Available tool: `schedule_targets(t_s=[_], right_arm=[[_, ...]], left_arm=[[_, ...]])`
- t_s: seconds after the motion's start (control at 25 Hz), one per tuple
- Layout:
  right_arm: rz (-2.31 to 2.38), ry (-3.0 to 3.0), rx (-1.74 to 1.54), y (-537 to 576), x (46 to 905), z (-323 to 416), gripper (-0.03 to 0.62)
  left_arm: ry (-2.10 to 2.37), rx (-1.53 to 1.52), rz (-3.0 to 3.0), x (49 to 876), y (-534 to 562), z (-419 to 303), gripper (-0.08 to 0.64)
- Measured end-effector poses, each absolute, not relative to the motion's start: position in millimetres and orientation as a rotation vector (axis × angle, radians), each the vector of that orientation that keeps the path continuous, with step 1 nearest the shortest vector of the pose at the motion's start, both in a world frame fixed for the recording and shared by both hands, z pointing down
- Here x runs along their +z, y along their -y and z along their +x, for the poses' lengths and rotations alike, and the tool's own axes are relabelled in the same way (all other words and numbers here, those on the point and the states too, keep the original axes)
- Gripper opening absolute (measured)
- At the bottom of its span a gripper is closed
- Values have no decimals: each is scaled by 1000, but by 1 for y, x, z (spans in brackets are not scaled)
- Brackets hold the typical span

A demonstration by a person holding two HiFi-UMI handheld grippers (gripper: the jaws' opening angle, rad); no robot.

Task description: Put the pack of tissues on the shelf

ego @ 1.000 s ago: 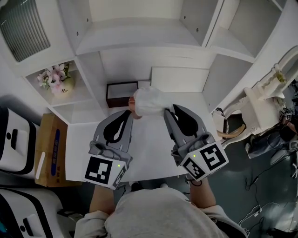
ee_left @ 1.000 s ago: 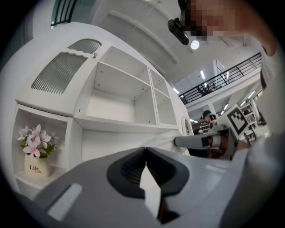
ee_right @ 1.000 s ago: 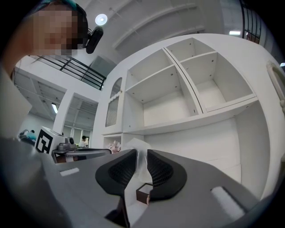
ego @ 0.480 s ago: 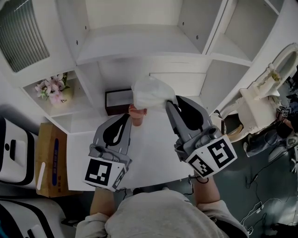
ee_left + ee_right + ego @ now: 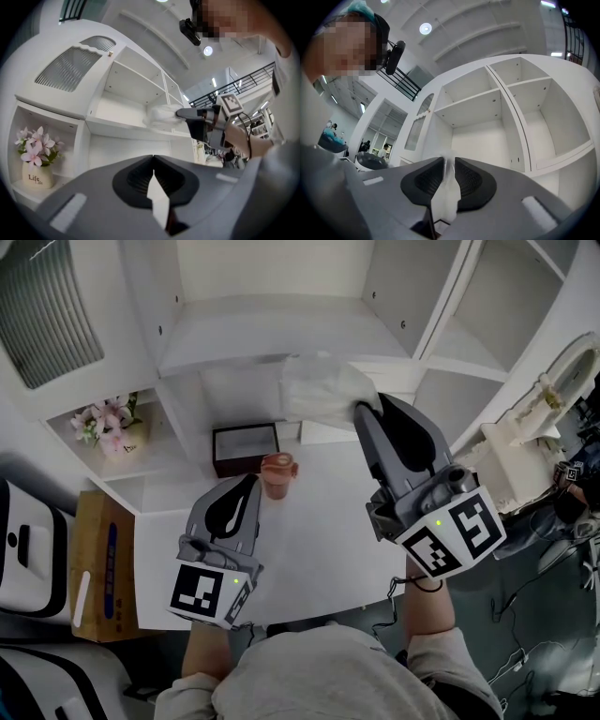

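Observation:
The pack of tissues [image 5: 323,390] is a soft white plastic-wrapped bundle. It hangs in the air in front of the edge of the white shelf board [image 5: 262,334]. My right gripper [image 5: 361,409] is shut on its near end. In the right gripper view the pack's white film [image 5: 446,197] is pinched between the dark pads. The left gripper view shows the pack [image 5: 161,116] held up against the shelf edge. Lower down, my left gripper [image 5: 251,480] is over the table with its jaws shut and nothing held, its tips just short of a pink cup [image 5: 278,470].
A dark open box [image 5: 244,442] sits behind the cup on the white table [image 5: 319,549]. A vase of pink flowers [image 5: 117,418] stands in the left cubby. A cardboard box [image 5: 103,540] is left of the table and white equipment [image 5: 525,437] is at the right.
My right gripper has carried the tissue pack up and away from the table toward the shelf, uncovering the pink cup. The left gripper has stayed where it was.

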State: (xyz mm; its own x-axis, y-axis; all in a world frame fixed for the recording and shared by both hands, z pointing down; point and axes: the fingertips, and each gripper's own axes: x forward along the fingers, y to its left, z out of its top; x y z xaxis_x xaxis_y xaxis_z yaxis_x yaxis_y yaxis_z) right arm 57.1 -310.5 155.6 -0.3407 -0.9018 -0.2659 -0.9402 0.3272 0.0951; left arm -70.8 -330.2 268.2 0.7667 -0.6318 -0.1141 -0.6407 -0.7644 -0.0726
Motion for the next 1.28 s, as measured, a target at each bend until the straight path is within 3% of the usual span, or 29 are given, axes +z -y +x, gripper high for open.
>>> schedule_targets(t_s=[1.28], right_arm=[[-1997,-2317,408,400,135,88,80]], left_arm=[[-1154,121,-2825,271,363,-109,2]])
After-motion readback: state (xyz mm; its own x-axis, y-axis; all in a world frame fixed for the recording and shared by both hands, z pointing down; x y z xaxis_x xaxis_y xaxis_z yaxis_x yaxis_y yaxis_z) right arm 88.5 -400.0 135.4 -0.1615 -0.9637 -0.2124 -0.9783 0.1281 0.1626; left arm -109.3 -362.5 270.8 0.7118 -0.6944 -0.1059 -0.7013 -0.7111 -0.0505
